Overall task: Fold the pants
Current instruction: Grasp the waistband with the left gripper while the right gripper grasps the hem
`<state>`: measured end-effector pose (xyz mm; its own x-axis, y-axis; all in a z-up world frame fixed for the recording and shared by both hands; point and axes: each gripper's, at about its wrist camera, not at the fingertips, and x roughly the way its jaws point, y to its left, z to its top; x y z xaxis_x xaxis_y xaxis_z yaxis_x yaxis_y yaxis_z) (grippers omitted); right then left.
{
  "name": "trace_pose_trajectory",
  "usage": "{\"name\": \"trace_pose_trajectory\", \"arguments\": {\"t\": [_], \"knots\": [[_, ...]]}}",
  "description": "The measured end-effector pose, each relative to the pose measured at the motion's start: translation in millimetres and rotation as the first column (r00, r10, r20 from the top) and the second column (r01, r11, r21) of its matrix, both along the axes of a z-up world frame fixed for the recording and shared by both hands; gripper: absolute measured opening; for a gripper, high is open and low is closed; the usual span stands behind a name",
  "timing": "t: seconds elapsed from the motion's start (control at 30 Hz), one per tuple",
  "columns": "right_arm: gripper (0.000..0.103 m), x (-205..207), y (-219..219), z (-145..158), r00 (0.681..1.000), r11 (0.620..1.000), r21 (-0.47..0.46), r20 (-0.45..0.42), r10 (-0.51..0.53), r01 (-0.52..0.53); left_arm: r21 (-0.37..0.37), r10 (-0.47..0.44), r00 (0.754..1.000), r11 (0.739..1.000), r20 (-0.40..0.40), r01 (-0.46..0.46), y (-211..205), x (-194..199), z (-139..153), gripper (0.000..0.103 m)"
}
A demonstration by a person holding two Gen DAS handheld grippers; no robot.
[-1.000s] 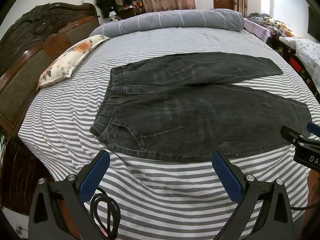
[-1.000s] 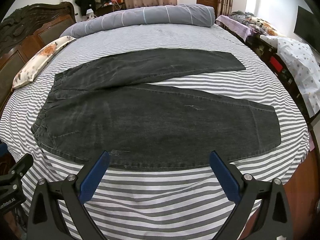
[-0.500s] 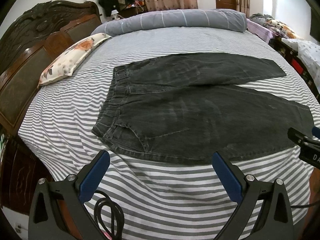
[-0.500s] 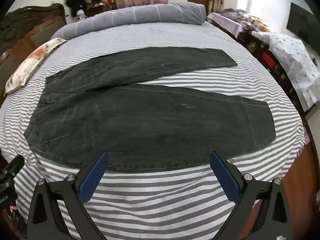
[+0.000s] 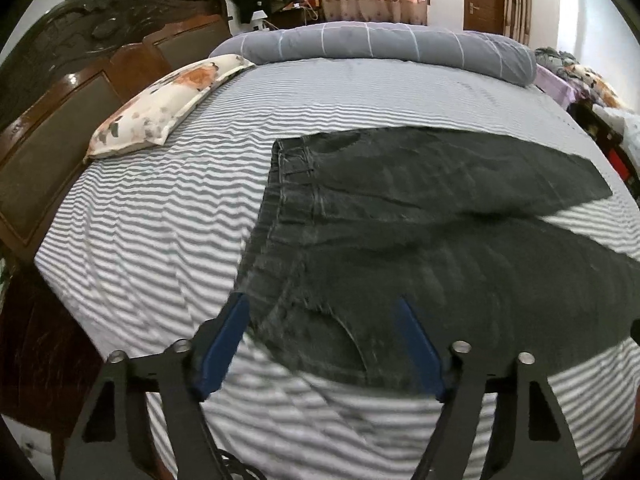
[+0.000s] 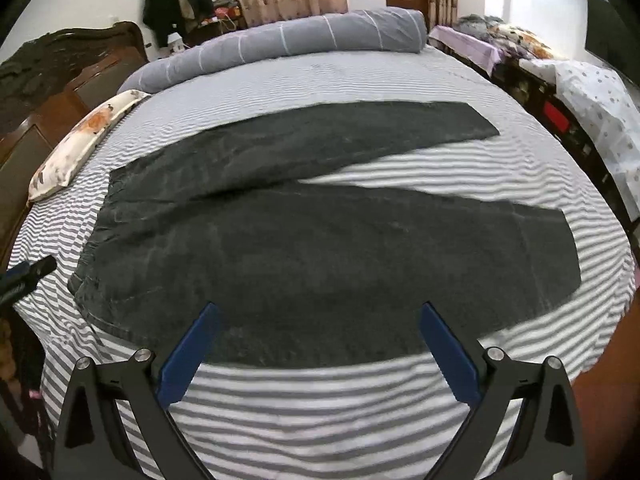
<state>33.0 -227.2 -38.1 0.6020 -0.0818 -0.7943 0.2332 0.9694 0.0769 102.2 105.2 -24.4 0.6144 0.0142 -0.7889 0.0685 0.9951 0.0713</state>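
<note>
Dark grey jeans (image 5: 420,240) lie flat on the striped bed, waistband to the left, both legs spread out to the right (image 6: 320,248). My left gripper (image 5: 322,304) is open, its blue-padded fingers straddling the near waist corner of the jeans, just above the cloth. My right gripper (image 6: 316,312) is open over the near edge of the lower leg, holding nothing. The left gripper's tip also shows at the left edge of the right wrist view (image 6: 28,274).
The bed has a grey-and-white striped sheet (image 5: 160,216). A floral pillow (image 5: 160,108) lies by the dark wooden headboard (image 5: 60,100) on the left. A rolled grey duvet (image 5: 380,46) lies along the far side. Cluttered furniture (image 6: 560,92) stands to the right.
My left gripper has moved forward and left to the waist corner of the jeans, its jaws narrower than before. My right gripper has moved forward over the jeans' near edge.
</note>
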Motion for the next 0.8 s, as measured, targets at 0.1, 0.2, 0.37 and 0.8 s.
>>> {"name": "trace_pose_trajectory", "arguments": {"t": [0.1, 0.2, 0.37, 0.8], "knots": [[0.1, 14.0, 5.4, 3.3, 1.0, 0.999, -0.026, 0.022, 0.021, -0.021, -0.053, -0.004, 1.0, 0.999, -0.01, 0.003, 15.3, 30.3, -3.9, 0.059], [0.1, 34.1, 11.0, 2.9, 0.999, 0.998, -0.046, 0.014, 0.034, -0.033, -0.141, 0.002, 0.999, 0.99, -0.035, -0.007, 35.6, 66.9, -10.4, 0.049], [0.1, 79.4, 16.9, -1.7, 0.998, 0.997, -0.044, 0.009, 0.056, -0.055, -0.243, -0.001, 0.999, 0.97, -0.047, -0.01, 61.0, 124.6, -21.7, 0.041], [0.099, 175.8, 54.0, -44.1, 0.988, 0.983, -0.114, -0.064, 0.138, -0.145, -0.447, -0.032, 0.994, 0.894, -0.103, -0.017, 94.2, 239.0, -73.9, 0.025]]}}
